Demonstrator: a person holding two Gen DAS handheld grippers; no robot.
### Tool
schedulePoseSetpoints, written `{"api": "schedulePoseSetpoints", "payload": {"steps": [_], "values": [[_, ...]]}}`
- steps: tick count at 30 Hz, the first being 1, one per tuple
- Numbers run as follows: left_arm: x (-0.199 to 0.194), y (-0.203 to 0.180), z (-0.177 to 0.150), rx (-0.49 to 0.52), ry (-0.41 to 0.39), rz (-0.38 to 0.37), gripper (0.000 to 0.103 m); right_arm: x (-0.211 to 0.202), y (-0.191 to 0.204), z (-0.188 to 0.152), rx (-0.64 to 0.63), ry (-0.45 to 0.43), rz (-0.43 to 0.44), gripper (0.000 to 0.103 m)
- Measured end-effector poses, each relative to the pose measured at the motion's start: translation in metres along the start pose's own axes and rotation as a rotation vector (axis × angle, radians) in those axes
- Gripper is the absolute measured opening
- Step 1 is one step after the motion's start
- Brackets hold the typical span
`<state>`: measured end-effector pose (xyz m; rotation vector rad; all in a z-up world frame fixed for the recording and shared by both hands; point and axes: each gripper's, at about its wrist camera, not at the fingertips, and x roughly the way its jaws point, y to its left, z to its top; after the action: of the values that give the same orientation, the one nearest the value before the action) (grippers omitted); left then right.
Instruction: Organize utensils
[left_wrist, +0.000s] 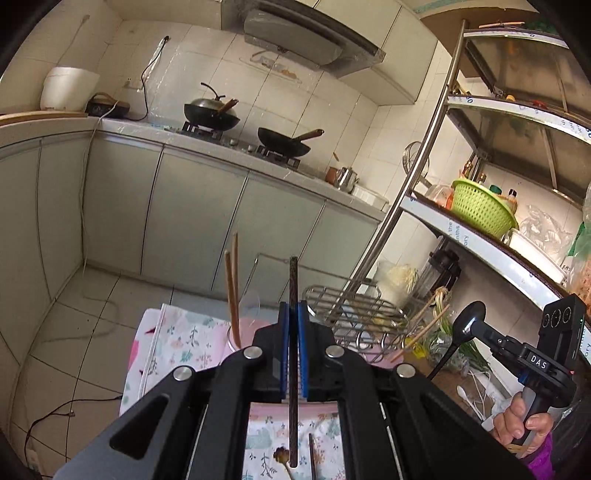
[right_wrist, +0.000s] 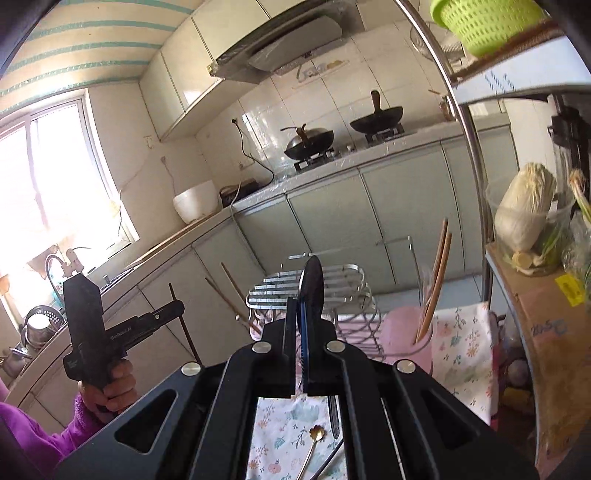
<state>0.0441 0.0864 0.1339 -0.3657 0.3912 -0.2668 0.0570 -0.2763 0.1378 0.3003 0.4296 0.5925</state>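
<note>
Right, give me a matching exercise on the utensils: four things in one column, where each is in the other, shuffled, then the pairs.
1. dark chopstick
2. black spoon
3. wooden chopsticks
4. gold spoon

A. standing in the pink cup
B. lying on the floral cloth
C. in the left gripper
D. in the right gripper

Pairs: 1-C, 2-D, 3-A, 4-B

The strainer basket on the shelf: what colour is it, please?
Lime green basket, clearest in the left wrist view.
</note>
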Motion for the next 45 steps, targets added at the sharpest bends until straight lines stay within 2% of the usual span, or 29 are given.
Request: {"api": "schedulePoseSetpoints", "payload": {"steps": [7,11,15,19,21,25,33,40,45], "values": [[0.003,-0.026,0.038,0.05,-0.112,0.007,0.004,-0.013,0.001,0.042,-0.05,-0.128,-0.049,0.002],[0.008,-0.037,0.053,0.073,-0.16,0.016,0.004,-0.013,-0.005,0.056,-0.066,-0.178,-0.069,0.002],[0.019,-0.041,0.061,0.072,-0.166,0.016,0.004,-0.007,-0.012,0.066,-0.061,-0.205,-0.064,0.002],[0.03,-0.036,0.055,0.054,-0.14,0.005,0.004,-0.004,-0.016,0.061,-0.038,-0.174,-0.039,0.002],[0.036,-0.033,0.047,0.052,-0.117,0.007,0.004,-0.002,-0.016,0.047,-0.053,-0.125,-0.043,0.002],[0.047,-0.025,0.032,0.038,-0.068,0.023,0.004,0.013,-0.029,0.005,-0.019,0.04,-0.04,0.002],[0.043,-0.011,0.0,0.007,-0.019,0.038,0.004,0.027,-0.035,-0.086,0.022,0.349,-0.042,0.002],[0.023,-0.009,-0.019,-0.012,-0.021,0.031,0.004,0.019,-0.009,-0.149,-0.064,0.574,-0.033,0.003],[0.004,-0.011,-0.026,-0.013,-0.035,0.022,0.004,0.011,0.008,-0.185,-0.158,0.691,-0.037,0.005]]}}
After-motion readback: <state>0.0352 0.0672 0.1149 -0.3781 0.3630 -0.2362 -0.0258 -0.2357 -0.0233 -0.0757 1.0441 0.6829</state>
